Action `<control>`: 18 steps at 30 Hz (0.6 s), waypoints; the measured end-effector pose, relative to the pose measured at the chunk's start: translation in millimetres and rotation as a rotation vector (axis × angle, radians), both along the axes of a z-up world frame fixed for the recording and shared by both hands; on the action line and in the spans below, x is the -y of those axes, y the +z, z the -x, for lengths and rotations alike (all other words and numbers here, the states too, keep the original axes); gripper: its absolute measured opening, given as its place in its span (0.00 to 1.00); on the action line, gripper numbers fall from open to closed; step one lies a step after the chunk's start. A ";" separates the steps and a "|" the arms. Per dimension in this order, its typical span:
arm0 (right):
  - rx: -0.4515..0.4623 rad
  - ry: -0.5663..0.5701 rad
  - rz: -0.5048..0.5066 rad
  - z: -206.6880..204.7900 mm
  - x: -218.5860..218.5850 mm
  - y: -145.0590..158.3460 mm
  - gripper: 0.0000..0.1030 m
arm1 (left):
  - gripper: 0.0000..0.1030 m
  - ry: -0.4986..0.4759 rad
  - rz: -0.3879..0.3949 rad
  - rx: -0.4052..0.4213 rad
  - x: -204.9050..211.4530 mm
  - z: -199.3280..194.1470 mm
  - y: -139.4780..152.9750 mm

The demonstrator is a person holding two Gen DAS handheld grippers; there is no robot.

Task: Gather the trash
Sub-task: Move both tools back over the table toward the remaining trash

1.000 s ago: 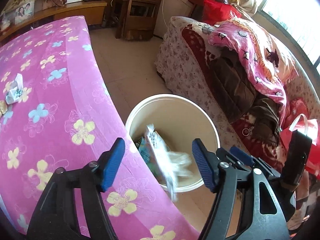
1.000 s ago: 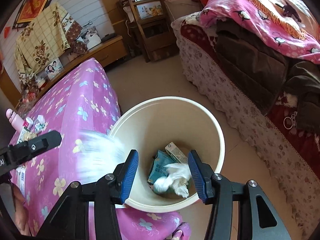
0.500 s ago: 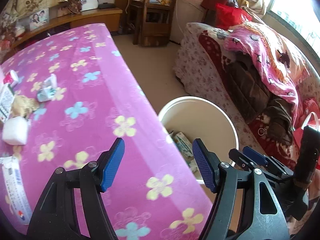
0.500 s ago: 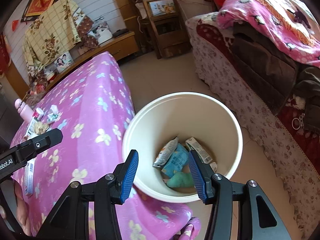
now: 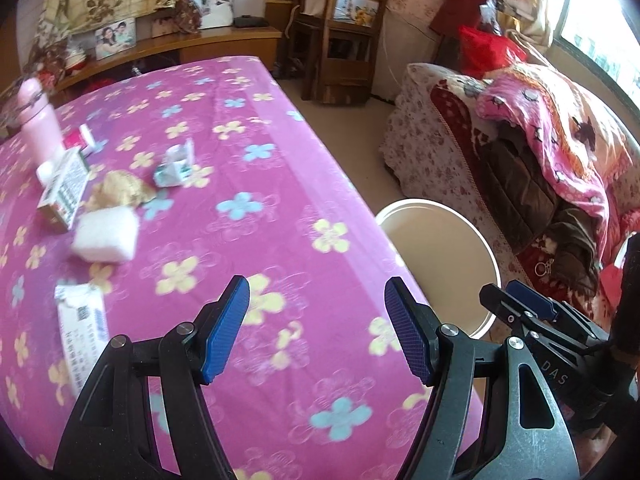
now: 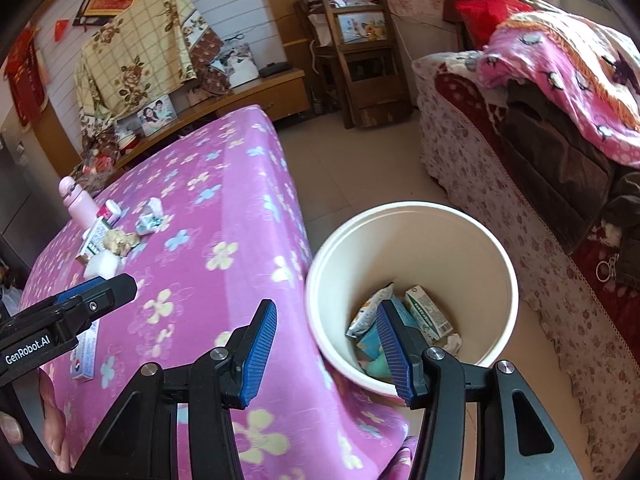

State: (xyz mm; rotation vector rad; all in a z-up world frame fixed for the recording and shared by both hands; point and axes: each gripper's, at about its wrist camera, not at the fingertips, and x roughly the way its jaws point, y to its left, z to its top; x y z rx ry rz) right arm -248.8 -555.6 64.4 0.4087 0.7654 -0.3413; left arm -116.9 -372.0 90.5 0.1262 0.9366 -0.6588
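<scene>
A cream bin [image 6: 412, 216] stands on the floor by the table and holds several wrappers and a carton [image 6: 426, 314]; it also shows in the left wrist view [image 5: 460, 236]. On the pink flowered cloth [image 5: 248, 176] lie a white tissue wad [image 5: 105, 234], a crumpled tan paper [image 5: 120, 192], a crushed small carton [image 5: 176, 166], a flat printed packet [image 5: 82, 324] and a box [image 5: 64, 188]. My left gripper [image 5: 316, 330] is open and empty above the cloth. My right gripper [image 6: 326, 354] is open and empty over the bin's near rim.
A pink bottle [image 5: 38, 120] stands at the table's far left. A sofa with a pink blanket [image 5: 552, 136] lies right of the bin. A wooden chair [image 5: 340, 40] and low cabinet [image 5: 180, 46] stand at the back. Bare floor lies between table and sofa.
The left gripper dropped a white wad into the bin and has swung left over the table, bringing the table's trash into view. The right gripper shifted slightly; both stay open.
</scene>
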 end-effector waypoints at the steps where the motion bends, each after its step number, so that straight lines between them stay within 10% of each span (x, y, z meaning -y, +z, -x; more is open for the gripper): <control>1: 0.002 0.006 0.003 -0.8 -3.9 2.0 0.48 | 0.67 0.008 0.003 -0.003 -5.6 -0.5 0.9; 18: 0.024 0.145 -0.001 -29.2 -88.3 16.4 0.61 | 0.67 0.153 0.056 -0.085 -146.7 -11.9 5.4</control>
